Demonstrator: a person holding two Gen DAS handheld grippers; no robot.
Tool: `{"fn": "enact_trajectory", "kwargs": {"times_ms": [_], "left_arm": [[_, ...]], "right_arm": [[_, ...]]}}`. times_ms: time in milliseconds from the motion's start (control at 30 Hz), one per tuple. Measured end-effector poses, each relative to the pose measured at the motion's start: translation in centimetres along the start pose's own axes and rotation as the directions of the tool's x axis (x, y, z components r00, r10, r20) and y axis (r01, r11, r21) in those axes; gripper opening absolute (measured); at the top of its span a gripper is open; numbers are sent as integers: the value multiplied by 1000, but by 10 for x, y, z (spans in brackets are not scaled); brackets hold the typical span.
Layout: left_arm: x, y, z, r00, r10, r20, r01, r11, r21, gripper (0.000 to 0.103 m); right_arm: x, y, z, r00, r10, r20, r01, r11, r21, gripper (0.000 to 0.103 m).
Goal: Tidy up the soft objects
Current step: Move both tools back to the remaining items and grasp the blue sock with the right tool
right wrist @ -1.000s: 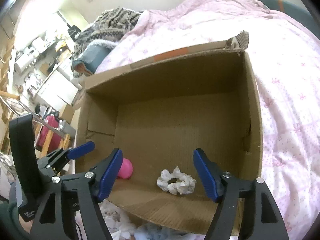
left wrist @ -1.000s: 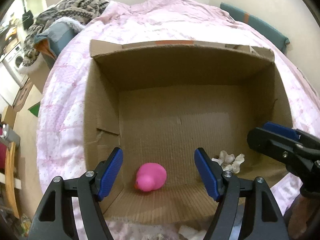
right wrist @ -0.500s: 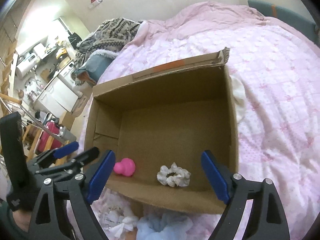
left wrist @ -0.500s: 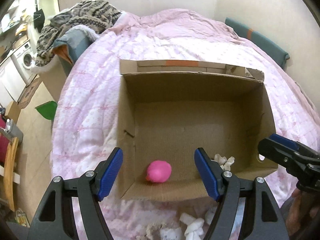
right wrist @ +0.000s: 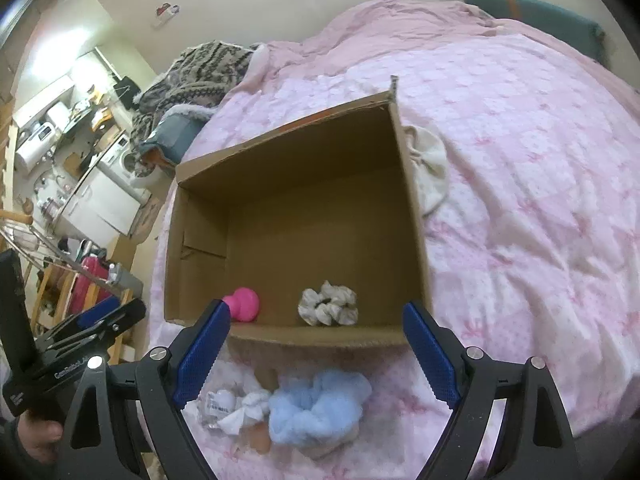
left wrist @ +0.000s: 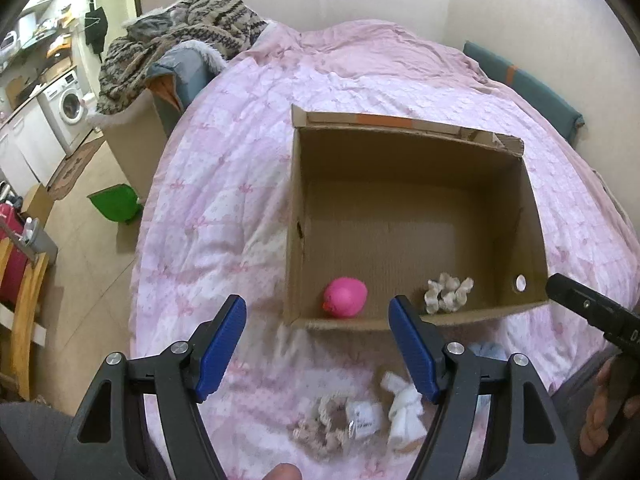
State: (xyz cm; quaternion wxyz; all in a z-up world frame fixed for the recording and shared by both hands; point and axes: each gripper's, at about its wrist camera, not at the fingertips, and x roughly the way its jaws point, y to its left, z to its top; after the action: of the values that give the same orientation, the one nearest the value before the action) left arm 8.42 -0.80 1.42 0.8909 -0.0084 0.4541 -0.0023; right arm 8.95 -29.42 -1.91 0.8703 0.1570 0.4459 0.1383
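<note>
Both grippers, left [left wrist: 316, 344] and right [right wrist: 316, 354], hang with jaws wide and empty; drop your right over the blue scrunchie [right wrist: 318, 404], then carry it into the box [right wrist: 412, 200].

left gripper [left wrist: 318, 344] jaws spread wide, nothing between the blue pads [left wrist: 220, 348]. right gripper [right wrist: 316, 356] likewise spread, empty. each seen side-on at the frame edge in the other's view.

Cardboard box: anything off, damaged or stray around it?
The cardboard box has a torn, frayed far right corner. Inside are only a pink toy and a grey scrunchie. A cream fabric piece lies outside against its right wall, and a blue scrunchie sits on the bedspread in front.
</note>
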Motion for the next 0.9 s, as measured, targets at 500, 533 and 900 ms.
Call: {"fn": "enact_trajectory", "kwargs": {"times_ms": [500,533,900], "left_arm": [[0,22,-44,995,27,-92,-37,993,-111,87],[2,22,-47,995,29,-100,-40,993,-115,87],[13,13,-59,989,36,-145,-46,997,-62,87]], "right_arm": [[-3,6,-40,995,-6,-95,11,999,46,93],[-1,6,-42,994,-10,-107,15,999,49,93],[27,1,-51,978,-56,-199,68,996,55,93]]}}
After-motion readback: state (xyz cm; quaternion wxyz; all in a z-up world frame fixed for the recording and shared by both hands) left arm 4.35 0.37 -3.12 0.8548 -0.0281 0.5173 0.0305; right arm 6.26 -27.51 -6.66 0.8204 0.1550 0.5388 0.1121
